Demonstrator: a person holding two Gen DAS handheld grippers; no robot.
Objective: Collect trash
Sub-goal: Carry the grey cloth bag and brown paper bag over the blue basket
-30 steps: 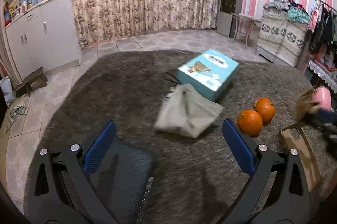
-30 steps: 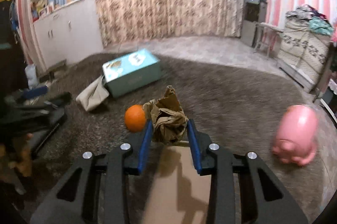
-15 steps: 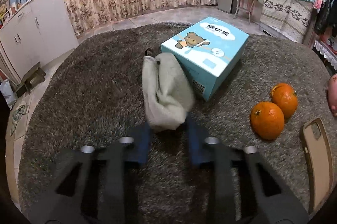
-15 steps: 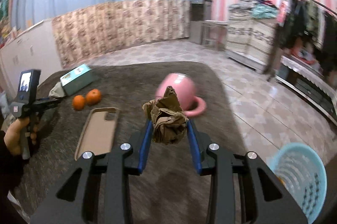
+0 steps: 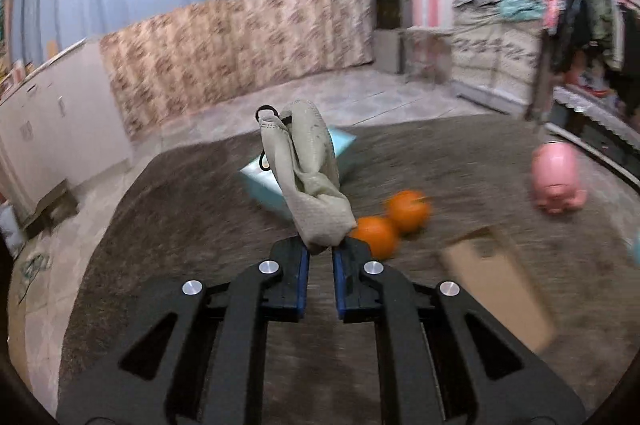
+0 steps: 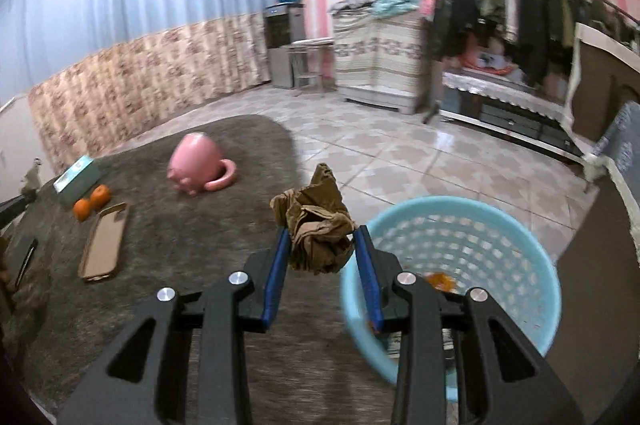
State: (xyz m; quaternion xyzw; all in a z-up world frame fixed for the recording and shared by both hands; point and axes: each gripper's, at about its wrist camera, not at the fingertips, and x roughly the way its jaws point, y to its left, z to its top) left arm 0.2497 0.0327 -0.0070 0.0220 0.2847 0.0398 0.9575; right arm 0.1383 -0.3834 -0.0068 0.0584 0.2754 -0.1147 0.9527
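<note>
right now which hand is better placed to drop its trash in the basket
Right. Its tongs grip the crumpled brown paper beside the blue basket. The left tongs hold the grey cloth over the rug, near the oranges.

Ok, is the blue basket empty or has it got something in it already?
Not empty: the blue basket holds at least one small orange scrap at the bottom. The hand-held gripper hides the rest.

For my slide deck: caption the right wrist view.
Right tongs clamp crumpled brown paper beside the blue basket, above the grey rug.
</note>
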